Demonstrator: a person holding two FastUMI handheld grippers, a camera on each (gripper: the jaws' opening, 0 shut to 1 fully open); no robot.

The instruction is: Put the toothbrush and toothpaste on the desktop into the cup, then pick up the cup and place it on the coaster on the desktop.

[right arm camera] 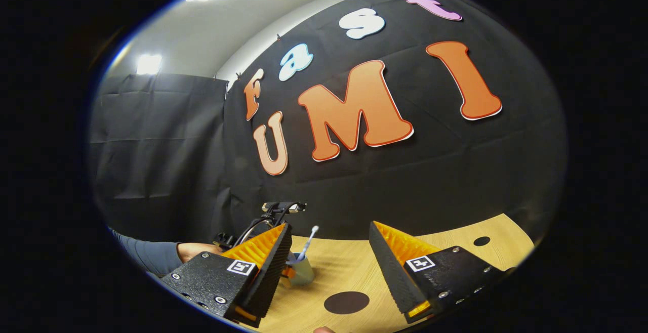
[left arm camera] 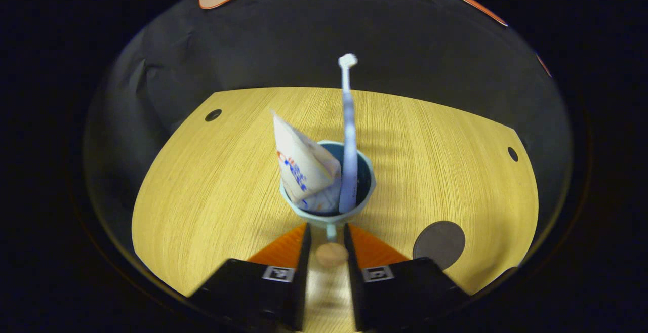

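Observation:
A pale blue cup (left arm camera: 365, 187) stands in the middle of the wooden desktop (left arm camera: 212, 191) in the left gripper view. Inside it lean a white toothpaste tube (left arm camera: 299, 163) and a toothbrush (left arm camera: 348, 135), bristles up. My left gripper (left arm camera: 326, 229) is right at the cup, its fingers drawn close on either side of the cup's small handle (left arm camera: 331, 232). A dark round coaster (left arm camera: 439, 244) lies to the right of it. The right gripper view has the cup (right arm camera: 299, 274) small and farther off, left of the coaster (right arm camera: 347, 302). My right gripper (right arm camera: 329, 229) hangs open above the desk, holding nothing.
Small dark holes mark the desktop (left arm camera: 213, 115) (left arm camera: 513, 154). The black cloth wall (left arm camera: 324, 39) rises just behind the desk's far edge. A person's hand and sleeve (right arm camera: 167, 254) reach in from the left in the right gripper view.

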